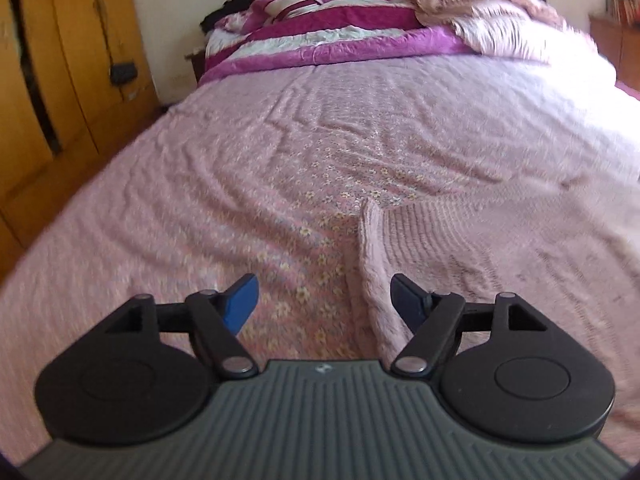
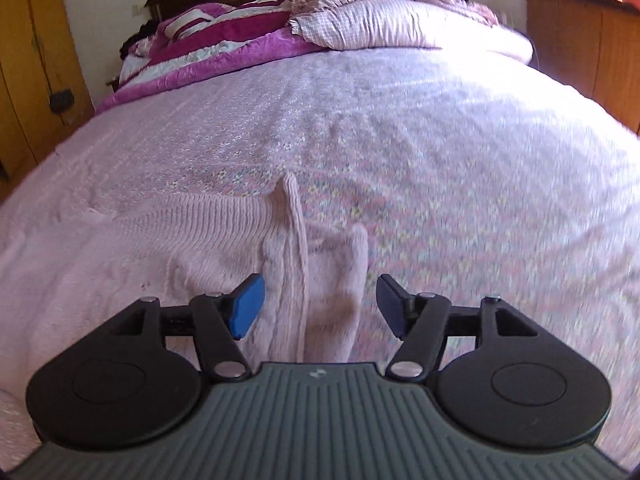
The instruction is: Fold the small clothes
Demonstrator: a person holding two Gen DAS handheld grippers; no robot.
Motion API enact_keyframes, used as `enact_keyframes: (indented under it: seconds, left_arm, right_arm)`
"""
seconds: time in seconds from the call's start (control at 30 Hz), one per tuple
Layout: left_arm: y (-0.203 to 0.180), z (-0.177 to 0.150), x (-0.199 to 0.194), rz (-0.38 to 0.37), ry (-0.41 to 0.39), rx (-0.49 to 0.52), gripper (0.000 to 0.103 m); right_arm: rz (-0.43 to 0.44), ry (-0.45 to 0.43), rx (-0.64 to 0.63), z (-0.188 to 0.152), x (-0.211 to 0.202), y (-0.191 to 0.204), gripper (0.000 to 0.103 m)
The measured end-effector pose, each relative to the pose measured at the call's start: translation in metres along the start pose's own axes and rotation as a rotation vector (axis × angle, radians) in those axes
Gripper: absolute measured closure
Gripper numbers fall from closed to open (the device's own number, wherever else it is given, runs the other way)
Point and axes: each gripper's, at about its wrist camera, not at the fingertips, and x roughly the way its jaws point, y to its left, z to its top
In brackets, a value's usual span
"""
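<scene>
Pink knit sweater [image 2: 180,248] lies flat on bed [image 2: 440,140] nr its foot edge, one sleeve folded in. Left gripper [image 1: 324,308] & right gripper [image 2: 320,306]: fingers apart, holding nothing. Prob. more folds left.

Pale pink knitted garment [image 2: 224,240], pink floral bedsheet [image 1: 320,184] (tiny yellow flowers), magenta-and-white striped quilt [image 1: 320,36], blue fingers [image 2: 248,306]

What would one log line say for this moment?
left gripper: open, empty | right gripper: open, empty | pink knit garment: flat on bed
</scene>
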Motion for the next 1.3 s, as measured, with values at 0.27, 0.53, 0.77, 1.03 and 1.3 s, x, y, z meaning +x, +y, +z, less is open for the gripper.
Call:
enact_keyframes:
  seconds: [0.27, 0.53, 0.77, 1.03, 1.3]
  left_arm:
    - [0.008, -0.017, -0.018, -0.139, 0.069, -0.145, 0.029]
    - [-0.008, -0.038, -0.031, -0.106, 0.079, -0.097, 0.029]
    - [-0.014, -0.048, -0.041, -0.102, 0.093, -0.101, 0.029]
    - [-0.021, -0.051, -0.040, -0.107, 0.141, -0.066, 0.029]
    - [-0.017, -0.052, -0.039, -0.123, 0.152, -0.086, 0.029]
  right_arm:
    - [0.123, -0.006, 0.139, -0.032, -0.006, -0.015, 0.008]
    - [0.164, -0.070, 0.164, -0.049, -0.006, -0.024, 0.000]
    - [0.257, -0.055, 0.320, -0.044, -0.003, -0.035, 0.000]
    - [0.356, -0.101, 0.538, -0.044, 0.004, -0.035, 0.000]
    - [0.325, -0.001, 0.364, -0.044, 0.003, -0.018, 0.000]
